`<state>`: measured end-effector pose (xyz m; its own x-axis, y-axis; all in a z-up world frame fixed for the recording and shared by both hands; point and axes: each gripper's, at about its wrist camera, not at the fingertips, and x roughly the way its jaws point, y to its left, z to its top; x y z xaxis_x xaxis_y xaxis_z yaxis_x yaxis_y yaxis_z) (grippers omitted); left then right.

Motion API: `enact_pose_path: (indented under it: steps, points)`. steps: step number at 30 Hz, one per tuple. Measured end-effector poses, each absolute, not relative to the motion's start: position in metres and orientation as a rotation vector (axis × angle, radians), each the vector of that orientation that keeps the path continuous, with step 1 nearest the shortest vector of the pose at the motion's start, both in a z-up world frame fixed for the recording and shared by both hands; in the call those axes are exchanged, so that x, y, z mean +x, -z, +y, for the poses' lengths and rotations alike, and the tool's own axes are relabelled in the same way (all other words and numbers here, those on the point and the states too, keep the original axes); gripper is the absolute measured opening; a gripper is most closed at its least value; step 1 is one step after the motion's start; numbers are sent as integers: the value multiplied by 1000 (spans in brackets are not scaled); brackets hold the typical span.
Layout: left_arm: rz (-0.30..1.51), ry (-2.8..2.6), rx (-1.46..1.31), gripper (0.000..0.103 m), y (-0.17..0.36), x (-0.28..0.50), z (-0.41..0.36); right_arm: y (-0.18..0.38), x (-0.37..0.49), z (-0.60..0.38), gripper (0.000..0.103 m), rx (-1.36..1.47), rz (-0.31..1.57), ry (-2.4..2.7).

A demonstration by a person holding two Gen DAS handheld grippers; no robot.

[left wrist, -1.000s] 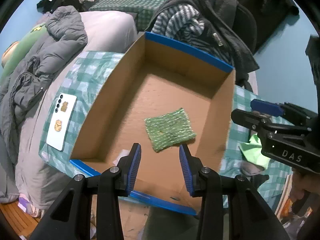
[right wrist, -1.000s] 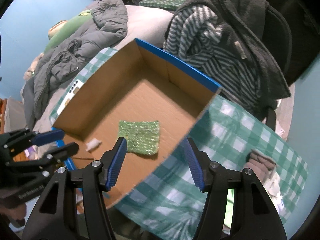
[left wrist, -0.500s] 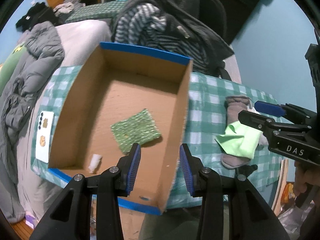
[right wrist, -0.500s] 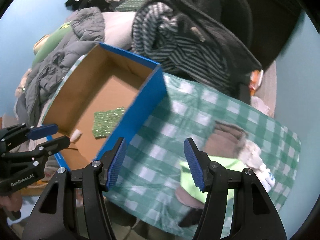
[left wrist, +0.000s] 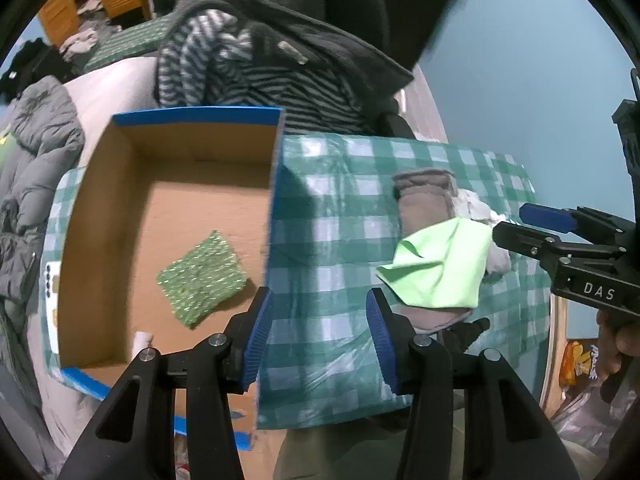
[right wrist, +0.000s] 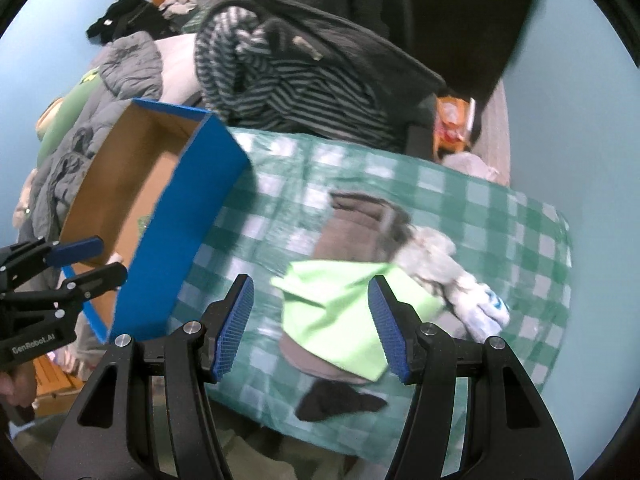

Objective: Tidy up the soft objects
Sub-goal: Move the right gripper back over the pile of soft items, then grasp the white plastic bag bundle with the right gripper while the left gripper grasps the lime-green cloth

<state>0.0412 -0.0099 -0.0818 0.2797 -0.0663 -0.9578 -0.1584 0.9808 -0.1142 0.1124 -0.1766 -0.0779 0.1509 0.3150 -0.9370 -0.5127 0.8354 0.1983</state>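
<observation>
Left wrist view: the left gripper (left wrist: 318,332) hangs above the near edge of the green-and-white checked tablecloth (left wrist: 340,216), its blue-padded jaws spread apart with nothing between them, straddling the right wall of the open cardboard box with blue outer sides (left wrist: 276,184). The right gripper (left wrist: 536,226) enters this view from the right, level with the table, its jaw tips close to the pile of soft items; the gap between its jaws reads more clearly in its own camera. Right wrist view: the right gripper (right wrist: 312,318) is held above the pile, jaws wide apart and empty, framing the light green folded cloth (right wrist: 340,312). That cloth lies draped over a taupe-brown fabric item (right wrist: 352,232), with a white and grey sock-like item (right wrist: 448,272) touching its right side and a black fabric piece (right wrist: 336,400) at the near table edge. The frame is blurred, so fine texture is unclear. Inside the box, a square green sparkly knitted pad (left wrist: 202,284) lies flat on the cardboard floor, near the right wall. A small white scrap (left wrist: 142,340) rests near the box's front left corner. A striped grey garment (left wrist: 256,80) hangs over the chair behind the table.
</observation>
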Motion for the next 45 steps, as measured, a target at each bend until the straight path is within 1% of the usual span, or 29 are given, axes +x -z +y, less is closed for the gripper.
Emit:
enact_pose_path:
  steps: [8,10,11,17,20,27,34,45]
  points:
    - [1341,-10,-180,49,101,50,-38,94,107,-225,60,-134,1341,-524]
    - [1345,10,-167,51,105,52,-45,99,105,-234,60,-129,1350,-507]
    - [1348,18,-158,54,107,53,-48,101,105,-238,60,-123,1355,-499]
    - [1368,91,-128,55,122,65,-71,112,104,-266,60,-101,1368,-452]
    - [1374,111,-136,59,131,73,-78,114,107,-277,60,-93,1362,-434]
    - [1387,151,-148,61,157,91,-91,119,120,-301,60,-76,1352,-402]
    - [1408,162,-81,61,184,103,-97,130,136,-310,60,-78,1356,-397]
    - [1433,203,-123,60,208,113,-97,161,164,-311,60,-133,1402,-419]
